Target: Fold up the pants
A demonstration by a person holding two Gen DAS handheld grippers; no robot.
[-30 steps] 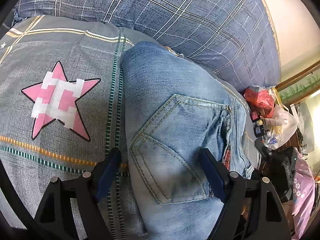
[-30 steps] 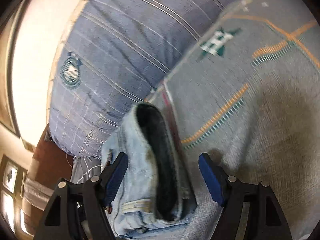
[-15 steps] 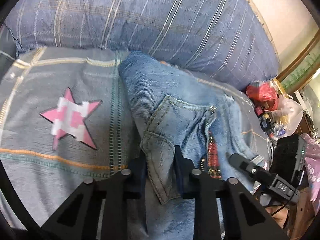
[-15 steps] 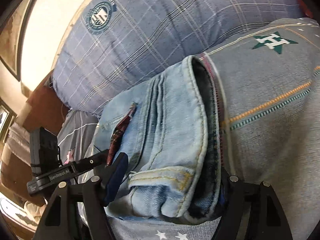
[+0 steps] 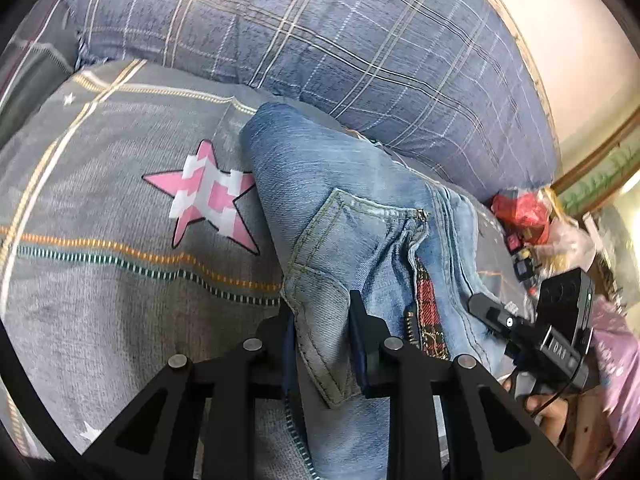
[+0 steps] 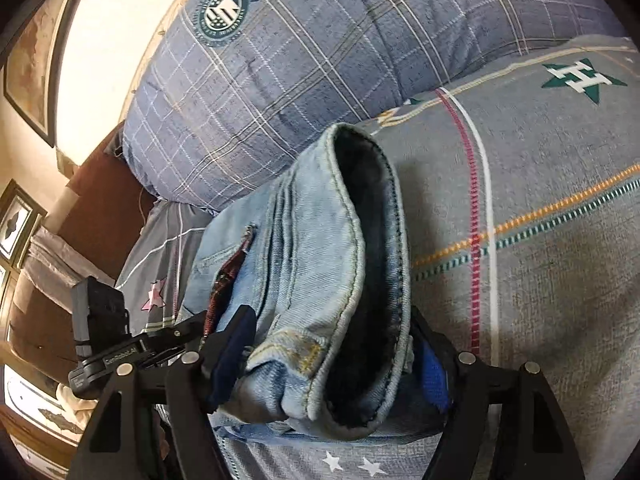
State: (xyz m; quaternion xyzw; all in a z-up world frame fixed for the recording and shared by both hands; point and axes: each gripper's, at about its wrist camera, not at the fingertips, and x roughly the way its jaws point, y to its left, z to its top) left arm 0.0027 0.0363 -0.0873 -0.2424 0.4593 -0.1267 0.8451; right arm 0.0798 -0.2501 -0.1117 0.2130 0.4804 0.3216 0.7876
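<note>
Light blue jeans [image 5: 344, 208] lie bunched on a grey bedspread [image 5: 100, 288], back pocket up, with a red plaid lining showing. My left gripper [image 5: 320, 332] is shut on a fold of denim at the pocket's lower corner. In the right wrist view the jeans [image 6: 304, 264] show their open waistband with a dark inside. My right gripper [image 6: 336, 364] is shut on the thick waistband bundle, one blue pad on each side. Each gripper shows in the other's view: the right one [image 5: 532, 332] and the left one [image 6: 116, 352].
A large blue plaid pillow [image 5: 328, 36] lies just behind the jeans. A pink star print [image 5: 208, 196] is on the bedspread at the left. Red bags and clutter [image 5: 524, 216] sit beside the bed at the right. A brown headboard [image 6: 100, 216] and framed pictures are at the left.
Both grippers closed on the jeans: the left on the pocket fold, the right on the waistband. The jeans are now gathered and lifted slightly off the bedspread.
</note>
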